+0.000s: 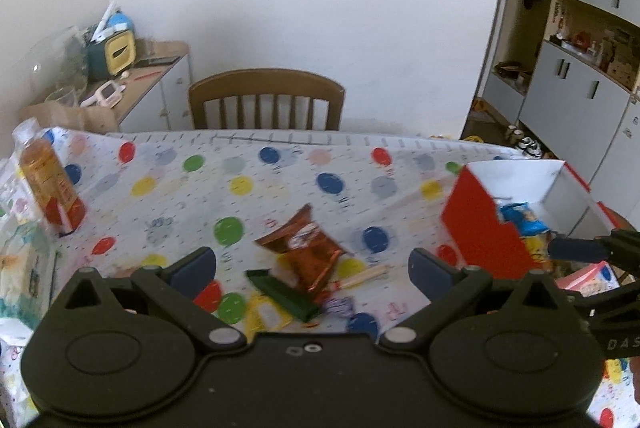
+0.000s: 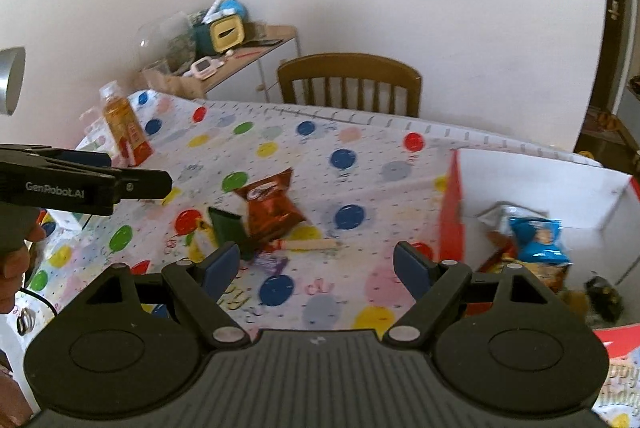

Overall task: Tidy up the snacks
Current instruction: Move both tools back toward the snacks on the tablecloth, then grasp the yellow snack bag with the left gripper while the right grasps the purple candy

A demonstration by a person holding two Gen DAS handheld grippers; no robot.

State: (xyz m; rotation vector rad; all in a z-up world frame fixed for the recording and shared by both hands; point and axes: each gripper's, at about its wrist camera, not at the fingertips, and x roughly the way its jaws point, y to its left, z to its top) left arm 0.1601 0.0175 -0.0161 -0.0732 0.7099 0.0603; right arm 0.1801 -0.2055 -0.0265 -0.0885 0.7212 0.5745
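The table carried a white cloth (image 1: 280, 188) printed with coloured balloons. The left gripper (image 1: 312, 268) was held above the near part of the table with its fingers well apart and nothing between the pads. The right gripper (image 2: 316, 264) was likewise spread wide and empty, positioned over the cloth just left of the box. A loose group of snacks lay on the cloth near the middle: a red-brown foil packet (image 1: 308, 248), a dark green bar (image 1: 284, 294) touching its near edge, a pale wafer stick (image 1: 362, 276) just beside it on the right, a yellow packet (image 1: 266, 314) and a small purple wrapped sweet (image 1: 340, 306). None of these was in contact with either gripper. An open red box (image 2: 450, 212) with a white interior stood at the right side of the table; it already held a blue snack bag (image 2: 536, 240) and other packets, which were too blurred to identify. A bottle of orange drink (image 1: 50, 184) stood upright at the far left of the table, well apart from the snacks. A wooden chair (image 1: 266, 100) was at the far side.
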